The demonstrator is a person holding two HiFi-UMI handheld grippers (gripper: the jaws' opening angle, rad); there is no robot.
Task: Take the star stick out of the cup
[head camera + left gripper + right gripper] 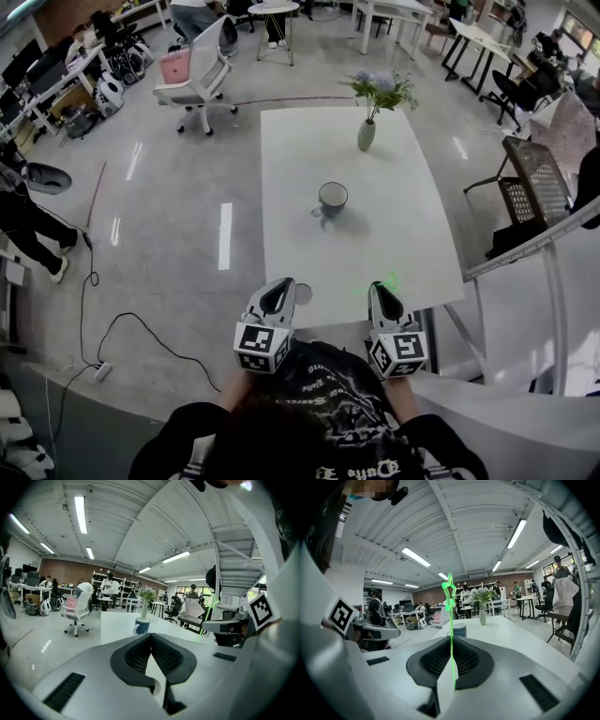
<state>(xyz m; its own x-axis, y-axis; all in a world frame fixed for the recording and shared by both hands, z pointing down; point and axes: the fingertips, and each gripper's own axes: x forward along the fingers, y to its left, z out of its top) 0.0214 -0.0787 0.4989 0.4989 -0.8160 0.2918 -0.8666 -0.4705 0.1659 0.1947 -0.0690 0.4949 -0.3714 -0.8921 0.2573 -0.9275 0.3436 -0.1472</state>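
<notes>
We hold two grippers, one in each hand. The right gripper (451,638) has its two jaws pressed together on one thin green star stick (451,620). The stick stands straight up between the jaws, and its star is at the top. The left gripper (151,635) has its two jaws closed too, but nothing is between them.

From above, we see the left gripper (280,284) and the right gripper (379,287) side by side, a little apart, at the near edge of one white table (291,169). Each gripper has one marker cube on it, so we count two cubes, the left cube (261,346) and the right cube (398,353). The star stick (386,281) shows as a faint green streak by the right gripper's tip.

There is one cup (332,197) on the table. It is blue and sits near the middle, well apart from both grippers. The star stick is out of the cup.

Farther back on the table stands one vase (366,135) with flowers (380,87) in it. Past the table's far left corner, one white chair (194,73) on wheels stands on the shiny grey floor (178,216).
</notes>
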